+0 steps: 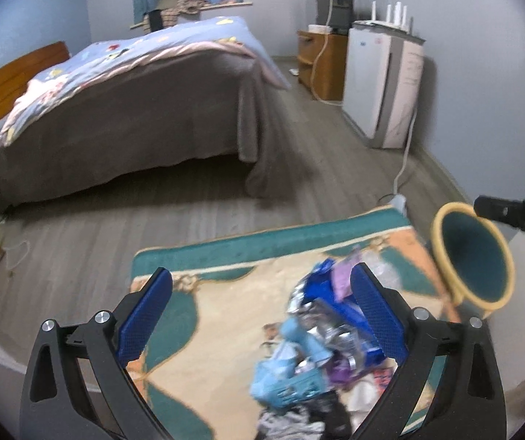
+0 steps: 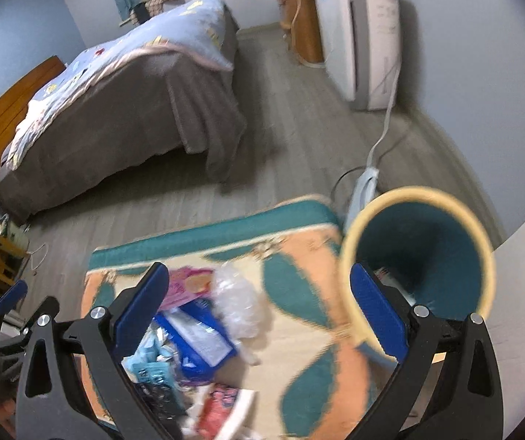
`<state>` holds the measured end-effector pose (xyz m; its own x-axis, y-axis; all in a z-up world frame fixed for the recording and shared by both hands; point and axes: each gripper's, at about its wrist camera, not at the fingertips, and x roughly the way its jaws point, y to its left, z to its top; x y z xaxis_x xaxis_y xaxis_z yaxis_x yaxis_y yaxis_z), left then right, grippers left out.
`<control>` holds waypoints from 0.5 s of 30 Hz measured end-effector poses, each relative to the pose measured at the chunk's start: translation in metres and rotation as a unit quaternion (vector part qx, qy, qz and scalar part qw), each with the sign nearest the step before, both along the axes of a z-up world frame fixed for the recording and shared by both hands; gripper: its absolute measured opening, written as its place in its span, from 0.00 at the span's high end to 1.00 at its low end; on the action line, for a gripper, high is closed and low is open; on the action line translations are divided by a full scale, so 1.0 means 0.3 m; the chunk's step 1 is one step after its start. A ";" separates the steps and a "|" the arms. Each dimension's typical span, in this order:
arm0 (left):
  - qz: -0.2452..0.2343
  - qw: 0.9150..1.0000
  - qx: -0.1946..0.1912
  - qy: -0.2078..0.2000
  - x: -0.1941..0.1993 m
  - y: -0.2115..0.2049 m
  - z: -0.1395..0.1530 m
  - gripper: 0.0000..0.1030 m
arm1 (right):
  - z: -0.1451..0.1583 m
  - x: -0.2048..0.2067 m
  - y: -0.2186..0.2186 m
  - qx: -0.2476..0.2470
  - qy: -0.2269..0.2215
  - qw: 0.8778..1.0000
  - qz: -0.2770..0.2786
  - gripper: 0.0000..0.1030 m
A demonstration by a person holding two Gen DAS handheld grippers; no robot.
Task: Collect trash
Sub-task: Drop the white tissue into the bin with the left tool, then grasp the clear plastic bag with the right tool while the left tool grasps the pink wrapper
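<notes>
Bedroom floor with a patterned rug (image 1: 225, 330) in teal, cream and orange. Left gripper (image 1: 262, 311) — jaws spread wide, blue pads (image 1: 145, 319) well apart, nothing held between them; it hangs above the rug, with the trash pile (image 1: 317, 348) of blue, silver and purple wrappers lying below its right-hand finger. Right gripper (image 2: 262, 311) — jaws likewise wide open and empty, above the same pile, seen here as a blue packet (image 2: 200, 337), a pink wrapper (image 2: 189, 286) and a crumpled clear plastic bag (image 2: 240, 300) resting on the rug. A teal bin (image 2: 420, 256) with a cream rim stands at the rug's right edge, tilted toward the lens in the right wrist view, just behind the right gripper's right finger; the left wrist view shows the bin (image 1: 471, 256) to the right of the pile. Behind: a bed (image 1: 134, 102) with brown cover and blue quilt, a white appliance (image 1: 379, 84) against the wall, a wooden cabinet (image 1: 321, 62)
</notes>
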<state>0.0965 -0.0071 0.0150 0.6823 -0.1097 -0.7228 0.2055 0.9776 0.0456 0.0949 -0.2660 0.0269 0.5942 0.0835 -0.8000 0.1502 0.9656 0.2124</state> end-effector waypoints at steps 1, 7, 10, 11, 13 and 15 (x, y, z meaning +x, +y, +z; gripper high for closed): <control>0.003 1.000 0.000 0.001 -0.001 0.006 -0.012 0.06 | -0.034 0.003 0.028 -0.009 0.005 1.000 0.012 0.05; 0.018 0.999 -0.012 0.027 0.028 0.048 -0.100 0.06 | -0.161 0.039 0.098 -0.087 0.050 0.993 0.061 0.06; 0.010 1.000 0.000 0.029 0.049 0.025 -0.126 0.06 | -0.215 0.071 0.090 -0.098 0.070 0.991 0.065 0.06; 0.008 0.999 0.002 0.031 0.058 0.018 -0.135 0.06 | -0.237 0.080 0.088 -0.097 0.077 0.990 0.067 0.06; 0.006 0.999 0.003 0.038 0.074 0.010 -0.150 0.06 | -0.280 0.094 0.087 -0.093 0.089 0.989 0.072 0.06; 0.005 0.999 0.004 0.041 0.090 0.011 -0.163 0.06 | -0.314 0.112 0.093 -0.090 0.101 0.987 0.082 0.06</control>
